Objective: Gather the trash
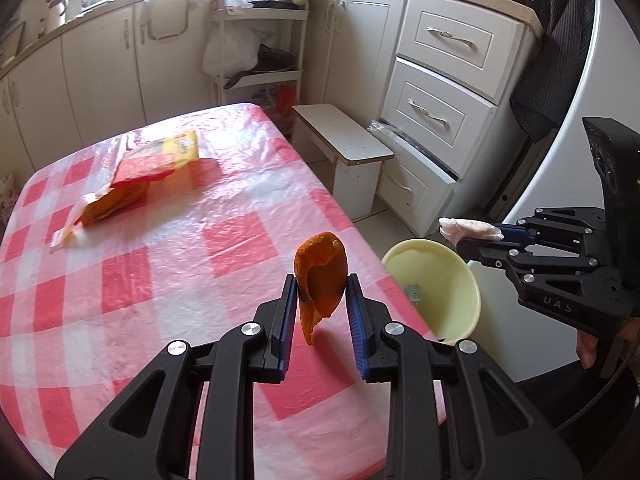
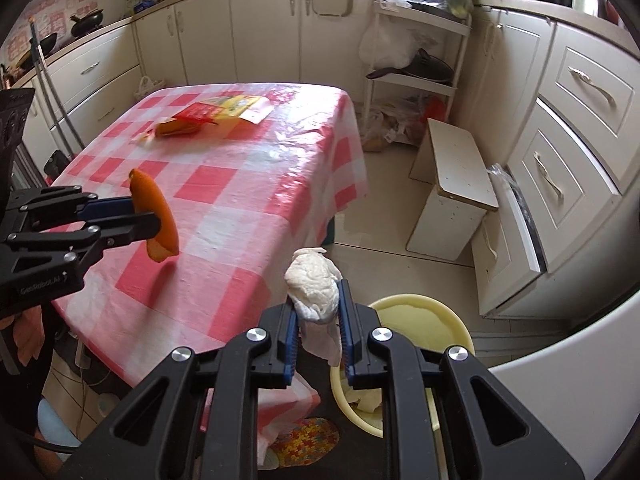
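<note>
Two loads are up at once, and the drop turns on where the yellow bowl (image 2: 424, 320) lies from each. My right gripper (image 2: 318, 312) is pinched shut on a crumpled white tissue (image 2: 314, 288), and in its view the bowl sits just beside the tips at about four o'clock, below the table (image 2: 248, 184) edge. My left gripper (image 1: 322, 304) has closed in on an orange peel (image 1: 320, 276), long axis upright, above the checked cloth; from there the bowl lies at three o'clock, past the edge. I judge the right hand nearer. Snack wrappers (image 1: 136, 176) wait at ten o'clock.
</note>
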`<state>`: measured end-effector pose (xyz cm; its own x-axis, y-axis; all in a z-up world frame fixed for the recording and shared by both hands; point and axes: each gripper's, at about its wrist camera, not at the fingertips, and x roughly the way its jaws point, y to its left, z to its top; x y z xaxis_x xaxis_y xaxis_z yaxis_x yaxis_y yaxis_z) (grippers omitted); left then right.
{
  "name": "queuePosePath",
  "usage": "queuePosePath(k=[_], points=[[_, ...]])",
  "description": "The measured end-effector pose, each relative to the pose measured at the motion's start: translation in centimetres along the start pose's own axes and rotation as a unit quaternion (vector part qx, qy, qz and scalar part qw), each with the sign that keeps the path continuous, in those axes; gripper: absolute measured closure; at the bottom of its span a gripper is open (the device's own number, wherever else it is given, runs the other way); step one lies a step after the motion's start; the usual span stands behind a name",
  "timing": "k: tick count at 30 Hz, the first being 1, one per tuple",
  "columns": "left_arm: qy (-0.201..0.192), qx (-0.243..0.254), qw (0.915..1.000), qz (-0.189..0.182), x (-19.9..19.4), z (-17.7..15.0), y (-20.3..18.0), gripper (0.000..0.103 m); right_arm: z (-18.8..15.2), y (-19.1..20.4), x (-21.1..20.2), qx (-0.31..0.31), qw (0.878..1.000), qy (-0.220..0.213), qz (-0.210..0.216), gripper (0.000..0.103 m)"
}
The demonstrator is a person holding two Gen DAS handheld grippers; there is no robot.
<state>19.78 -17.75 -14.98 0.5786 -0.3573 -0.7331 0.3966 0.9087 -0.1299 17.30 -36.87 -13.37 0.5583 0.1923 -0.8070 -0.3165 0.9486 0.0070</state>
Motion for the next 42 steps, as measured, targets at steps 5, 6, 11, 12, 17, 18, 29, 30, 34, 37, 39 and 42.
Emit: queuePosePath(k=[5,6,11,12,17,18,29,30,34,37,39,42], points=[[0.004,0.005,0.9999,-0.011,0.6,0.4,-1.3,0.079,-0.7,-1.7,0.9,0.023,0.999,0.016,-0.017,0.085],[0.004,0.006,0.9999,-0.014,0.8,0.5,-1.6,0.079,-0.8,-2.1,1.2,0.029,0.999,0.022,-0.022,0.085],[0.007,0.010,0.9995,-0.028,1.5,1.2,-3.0,0.079,-1.4,-3.8,2.2,0.054,0.997,0.040,-0.037,0.085],[0.008,0.011,0.9994,-0.032,1.7,1.4,-3.4,0.079,-1.6,-4.2,2.5,0.060,0.996,0.044,-0.041,0.085],[0.013,0.023,0.9987,-0.044,2.8,1.9,-5.2,0.079,-2.3,-5.9,3.3,0.082,0.994,0.058,-0.052,0.085],[0.014,0.025,0.9985,-0.047,3.1,2.0,-5.6,0.079,-2.5,-6.2,3.5,0.086,0.993,0.062,-0.056,0.085],[0.028,0.040,0.9964,-0.069,5.9,3.0,-8.8,0.079,-3.4,-8.3,4.8,0.111,0.987,0.082,-0.083,0.080],[0.030,0.040,0.9962,-0.072,6.2,3.0,-9.1,0.079,-3.5,-8.6,4.9,0.116,0.986,0.085,-0.086,0.073],[0.037,0.044,0.9953,-0.078,7.4,3.2,-10.3,0.079,-3.6,-9.4,4.8,0.128,0.983,0.085,-0.097,0.068],[0.039,0.042,0.9951,-0.081,7.8,3.4,-10.5,0.079,-3.8,-10.0,4.7,0.142,0.981,0.086,-0.099,0.067],[0.042,0.041,0.9952,-0.078,8.0,3.3,-10.3,0.079,-3.9,-10.1,4.8,0.143,0.980,0.091,-0.103,0.065],[0.048,0.039,0.9955,-0.072,8.4,3.2,-9.6,0.079,-3.6,-10.4,4.6,0.150,0.980,0.082,-0.103,0.064]])
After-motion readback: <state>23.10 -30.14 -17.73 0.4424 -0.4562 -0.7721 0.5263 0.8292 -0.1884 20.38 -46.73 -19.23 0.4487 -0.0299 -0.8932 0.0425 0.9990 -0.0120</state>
